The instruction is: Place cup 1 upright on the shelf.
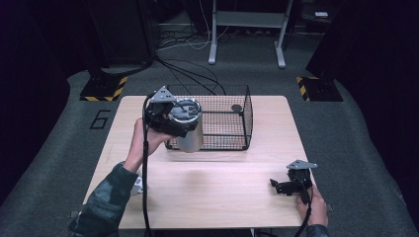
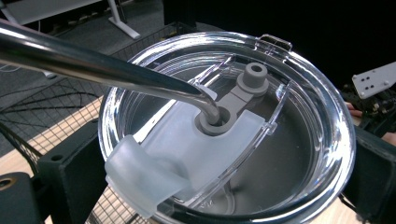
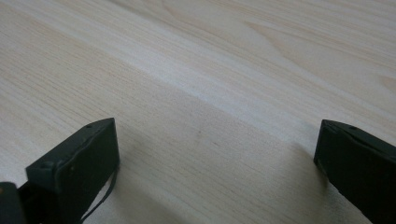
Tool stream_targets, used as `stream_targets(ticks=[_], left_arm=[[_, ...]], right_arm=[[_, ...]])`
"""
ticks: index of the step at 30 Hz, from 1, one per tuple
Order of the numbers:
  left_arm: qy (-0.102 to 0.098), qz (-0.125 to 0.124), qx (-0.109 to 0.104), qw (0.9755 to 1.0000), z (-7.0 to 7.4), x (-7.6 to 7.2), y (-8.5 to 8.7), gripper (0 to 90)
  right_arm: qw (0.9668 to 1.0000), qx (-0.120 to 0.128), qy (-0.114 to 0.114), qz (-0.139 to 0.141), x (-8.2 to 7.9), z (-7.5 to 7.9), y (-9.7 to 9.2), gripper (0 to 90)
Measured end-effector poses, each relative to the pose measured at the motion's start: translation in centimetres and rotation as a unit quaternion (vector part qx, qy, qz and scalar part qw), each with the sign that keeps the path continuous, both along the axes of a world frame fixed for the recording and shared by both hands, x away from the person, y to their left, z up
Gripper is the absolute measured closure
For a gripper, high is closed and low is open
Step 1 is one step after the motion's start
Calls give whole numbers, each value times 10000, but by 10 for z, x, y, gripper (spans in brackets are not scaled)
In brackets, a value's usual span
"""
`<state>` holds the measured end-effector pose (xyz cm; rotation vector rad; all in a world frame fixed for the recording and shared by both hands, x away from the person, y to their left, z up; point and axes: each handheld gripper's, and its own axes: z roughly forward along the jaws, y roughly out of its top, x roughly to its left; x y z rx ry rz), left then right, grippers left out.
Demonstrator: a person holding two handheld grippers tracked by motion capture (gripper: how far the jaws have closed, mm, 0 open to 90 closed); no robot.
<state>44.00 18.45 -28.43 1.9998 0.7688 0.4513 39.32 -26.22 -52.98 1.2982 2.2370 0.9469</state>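
While my left gripper (image 1: 174,118) holds the tall stainless-steel tumbler (image 1: 189,129) by its upper part, one black jaw on each side of the clear plastic lid (image 2: 229,135), I see several ways this can fail. The tumbler stands, or hangs, at the front left corner of the black wire mesh basket (image 1: 232,106), on the near side of its front wall, and I cannot tell whether its base touches the light wooden table (image 1: 212,182) or is a little above it. The grip is on smooth round metal near the rim, so I judge that the cup can rotate or slide down between the jaws if I tilt it or move too fast. The bent metal straw (image 2: 107,70) goes through the grey rubber ring of the lid and points out toward the basket; it can catch in the mesh if I carry the cup over the wall too low, and this can pull the lid loose or knock the basket away. My right gripper (image 1: 285,186) rests low at the near right of the table with its jaws wide apart and nothing between them, so it gives no support if the cup starts to tip.
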Motion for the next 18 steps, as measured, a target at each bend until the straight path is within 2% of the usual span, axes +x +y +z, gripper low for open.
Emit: stream_targets(ticks=[18], left_arm=[[-136,-37,120,9998,14,31,-28,39]], right_arm=[[10000,3,2,7,0,0,0,0]])
